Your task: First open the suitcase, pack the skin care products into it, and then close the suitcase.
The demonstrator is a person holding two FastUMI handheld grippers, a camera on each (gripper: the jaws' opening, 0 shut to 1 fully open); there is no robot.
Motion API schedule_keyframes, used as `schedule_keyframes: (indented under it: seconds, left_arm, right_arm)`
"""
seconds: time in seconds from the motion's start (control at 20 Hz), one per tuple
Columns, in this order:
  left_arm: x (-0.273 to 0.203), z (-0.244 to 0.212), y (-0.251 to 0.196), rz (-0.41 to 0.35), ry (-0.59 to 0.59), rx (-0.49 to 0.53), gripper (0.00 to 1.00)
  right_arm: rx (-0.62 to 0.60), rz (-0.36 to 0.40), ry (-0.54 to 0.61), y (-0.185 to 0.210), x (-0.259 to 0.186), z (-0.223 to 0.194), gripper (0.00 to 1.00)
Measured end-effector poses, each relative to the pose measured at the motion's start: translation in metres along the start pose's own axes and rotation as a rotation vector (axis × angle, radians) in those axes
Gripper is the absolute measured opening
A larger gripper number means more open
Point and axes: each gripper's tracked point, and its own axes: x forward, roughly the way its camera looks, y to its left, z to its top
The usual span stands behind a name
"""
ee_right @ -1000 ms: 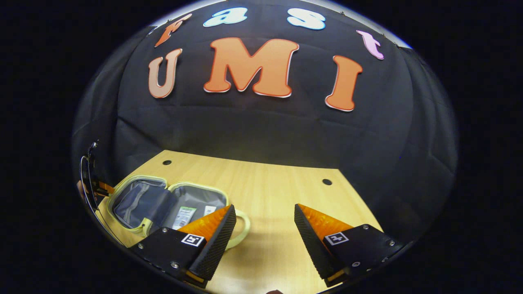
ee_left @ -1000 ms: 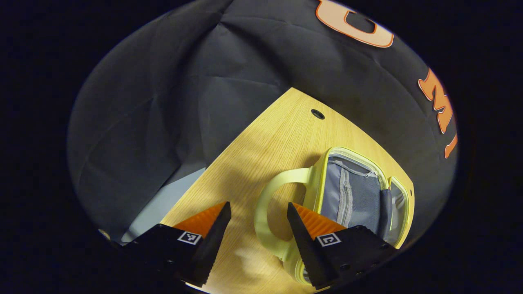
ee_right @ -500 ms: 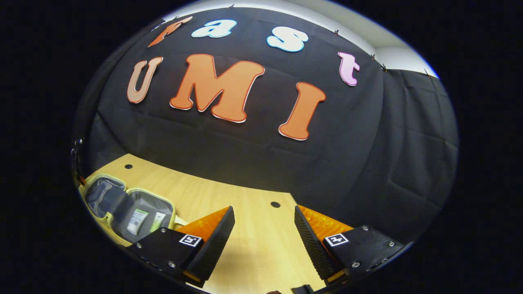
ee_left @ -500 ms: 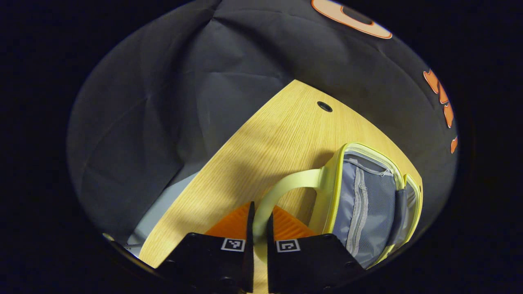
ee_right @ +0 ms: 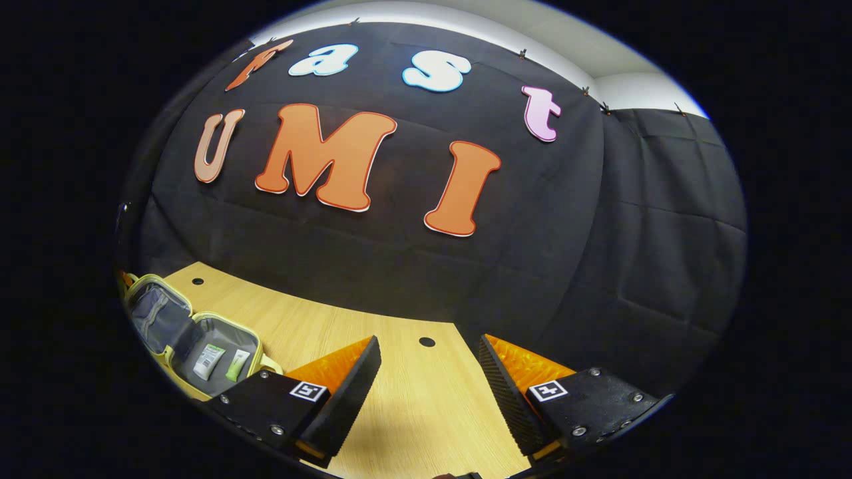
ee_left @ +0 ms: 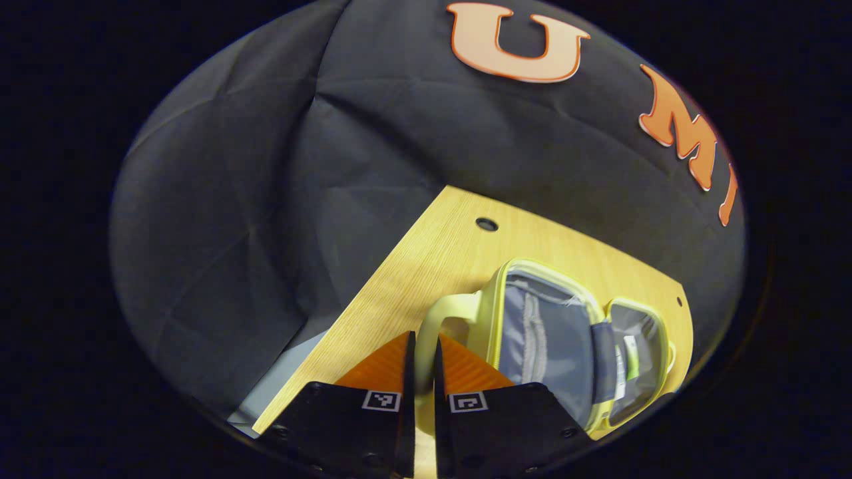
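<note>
A small pale yellow suitcase (ee_left: 492, 313) lies spread open on the wooden table (ee_left: 426, 259), its grey lining showing. My left gripper (ee_left: 421, 379) is shut on the suitcase's near handle (ee_left: 439, 311), and that half stands tilted up a little. In the far half lie skin care tubes (ee_left: 629, 359). In the right gripper view the same suitcase (ee_right: 163, 352) is at the far left with a white tube (ee_right: 208, 360) and a green tube (ee_right: 234, 364) inside. My right gripper (ee_right: 426, 382) is open over the bare table, well to the right of the suitcase.
The table (ee_right: 399, 412) has small round holes (ee_right: 426, 342) near its back edge. The black booth wall rises right behind it. Pale floor (ee_left: 279, 379) shows past the table's left edge in the left gripper view.
My left gripper closed on the suitcase handle and has begun lifting that half. My right gripper drew back to the right, away from the suitcase, staying open.
</note>
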Motion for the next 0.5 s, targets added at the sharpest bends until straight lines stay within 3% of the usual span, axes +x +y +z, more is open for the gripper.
schedule_keyframes:
  seconds: [0.5]
  left_arm:
    - [-0.099,0.058,-0.090,-0.132,-0.184,-0.028,0.12]
  right_arm:
    - [0.068,0.156,-0.054,0.028,0.016,-0.002,0.95]
